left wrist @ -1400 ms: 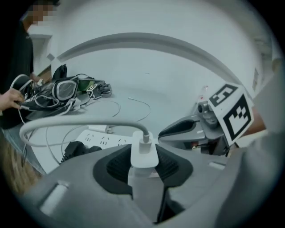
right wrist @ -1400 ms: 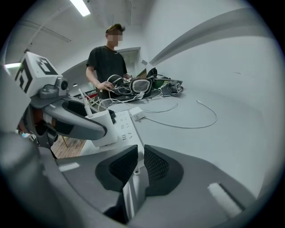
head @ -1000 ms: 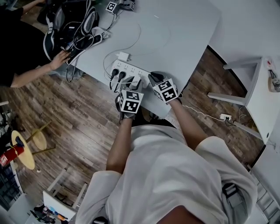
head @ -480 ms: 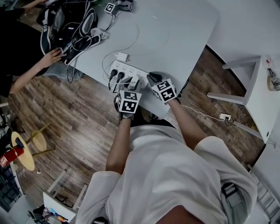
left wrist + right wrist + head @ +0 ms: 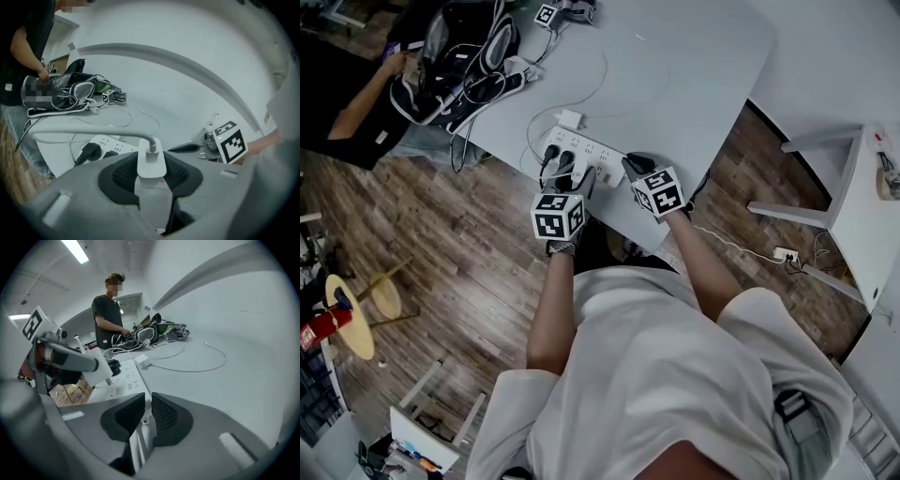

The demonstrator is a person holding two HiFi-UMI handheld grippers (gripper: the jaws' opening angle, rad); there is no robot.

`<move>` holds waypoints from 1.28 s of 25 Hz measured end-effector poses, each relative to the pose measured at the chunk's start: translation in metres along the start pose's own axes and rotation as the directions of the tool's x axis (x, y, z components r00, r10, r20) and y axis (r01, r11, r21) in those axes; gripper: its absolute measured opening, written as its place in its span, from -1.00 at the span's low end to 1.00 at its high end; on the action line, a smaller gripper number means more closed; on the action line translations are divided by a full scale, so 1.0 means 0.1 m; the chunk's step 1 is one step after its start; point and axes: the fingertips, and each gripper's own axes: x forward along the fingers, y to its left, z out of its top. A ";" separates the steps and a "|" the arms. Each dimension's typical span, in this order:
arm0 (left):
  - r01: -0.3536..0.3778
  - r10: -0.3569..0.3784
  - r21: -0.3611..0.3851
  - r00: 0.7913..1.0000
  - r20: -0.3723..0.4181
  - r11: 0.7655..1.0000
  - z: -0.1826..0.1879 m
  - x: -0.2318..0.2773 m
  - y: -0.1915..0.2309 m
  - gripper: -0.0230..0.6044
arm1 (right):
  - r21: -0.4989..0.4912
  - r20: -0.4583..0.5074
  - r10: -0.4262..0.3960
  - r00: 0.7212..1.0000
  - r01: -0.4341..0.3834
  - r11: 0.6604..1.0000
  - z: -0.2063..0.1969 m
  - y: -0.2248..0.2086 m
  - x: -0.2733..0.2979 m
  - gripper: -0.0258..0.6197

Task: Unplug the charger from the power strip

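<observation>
The white charger [image 5: 151, 161] sits clamped between the pads of my left gripper [image 5: 151, 172], its cable running off to the left. It hangs clear above the white power strip [image 5: 108, 143], which lies on the grey table [image 5: 694, 66]. In the head view the left gripper [image 5: 578, 182] hovers at the strip's [image 5: 581, 150] near edge. My right gripper [image 5: 630, 167] rests at the strip's right end; in its own view [image 5: 147, 411] the jaws stand together with nothing between them. That view also shows the charger [image 5: 96, 365] lifted off the strip [image 5: 125, 383].
Two black plugs [image 5: 555, 156] stay in the strip's left sockets. A second small white adapter [image 5: 569, 119] with a thin white cable lies behind it. A bag with tangled cables [image 5: 459, 52] sits far left, where another person [image 5: 107, 317] stands. A white side table [image 5: 853, 202] is at the right.
My left gripper has risen and rolled, taking the charger up off the strip. The right gripper has stayed put. The other person's hand has drawn back from the bag's near side.
</observation>
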 end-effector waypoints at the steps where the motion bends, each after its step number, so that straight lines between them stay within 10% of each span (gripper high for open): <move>1: 0.009 -0.009 -0.024 1.000 0.002 1.000 -0.05 -0.02 0.00 -0.47 | 0.015 -0.001 0.003 1.000 -0.003 1.000 0.00 -0.01 0.00 -0.77; 18: 0.132 -0.174 -0.369 0.981 -0.083 0.920 -0.73 0.08 -0.14 -0.47 | 0.117 0.071 0.034 0.997 -0.042 0.992 0.11 0.19 -0.33 -0.85; 32: -0.050 0.012 -0.146 0.968 -0.250 0.988 -0.67 0.07 0.13 0.00 | 0.115 0.072 0.040 0.997 -0.048 0.992 0.24 0.21 -0.34 -0.86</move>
